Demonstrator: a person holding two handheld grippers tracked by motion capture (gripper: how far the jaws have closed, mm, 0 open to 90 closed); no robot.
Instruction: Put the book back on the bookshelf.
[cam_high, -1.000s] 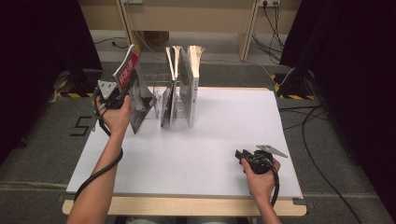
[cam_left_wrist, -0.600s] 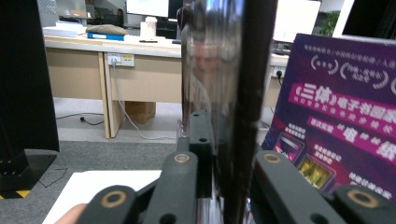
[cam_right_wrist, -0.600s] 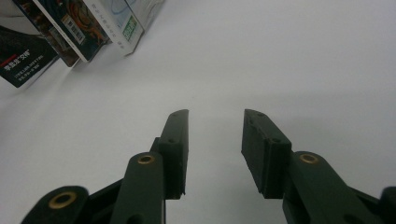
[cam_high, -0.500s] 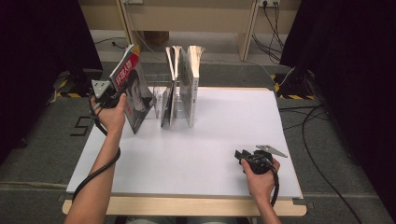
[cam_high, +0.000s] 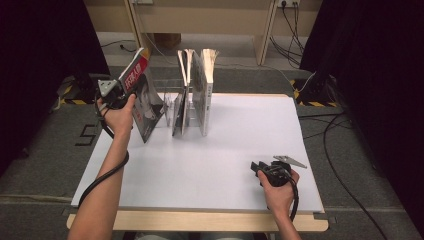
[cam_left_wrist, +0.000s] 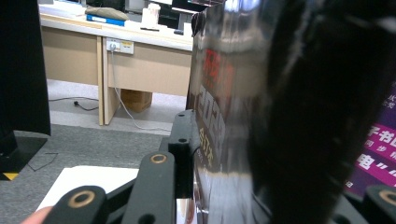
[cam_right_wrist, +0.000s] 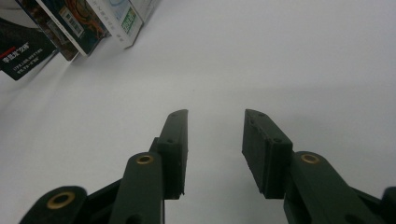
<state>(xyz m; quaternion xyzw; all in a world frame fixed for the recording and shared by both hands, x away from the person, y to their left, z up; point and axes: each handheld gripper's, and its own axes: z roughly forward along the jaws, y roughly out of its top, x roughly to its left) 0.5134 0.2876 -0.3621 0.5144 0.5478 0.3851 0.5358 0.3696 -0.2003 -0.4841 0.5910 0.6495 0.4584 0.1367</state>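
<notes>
A: What had just changed at the left hand-held gripper (cam_high: 118, 92)?

B: Its jaws had just been opening. A second earlier they were clamped on the red-spined book (cam_high: 142, 100); by this moment they had parted, with the book between them in the left gripper view but, as far as I could judge, no longer squeezed.

A: And where was that book?

B: At the far left of the surface (cam_high: 220, 165), its lower edge down on the white top, leaning to the right toward the clear rack (cam_high: 170, 102). It stood just beside the row of upright books (cam_high: 195, 95), apart from them. Compared with the earlier pictures it had barely shifted, and the hand had hardly moved either.

A: So what did that mean for the work?

B: I read it as the release: the book had been set down at the end of the row and was being let go. Being tilted, it might slide or tip once the jaws cleared.

A: The other side?

B: The right hand-held gripper (cam_high: 260, 169) rested near the front right edge, jaws apart and empty, unchanged.
</notes>
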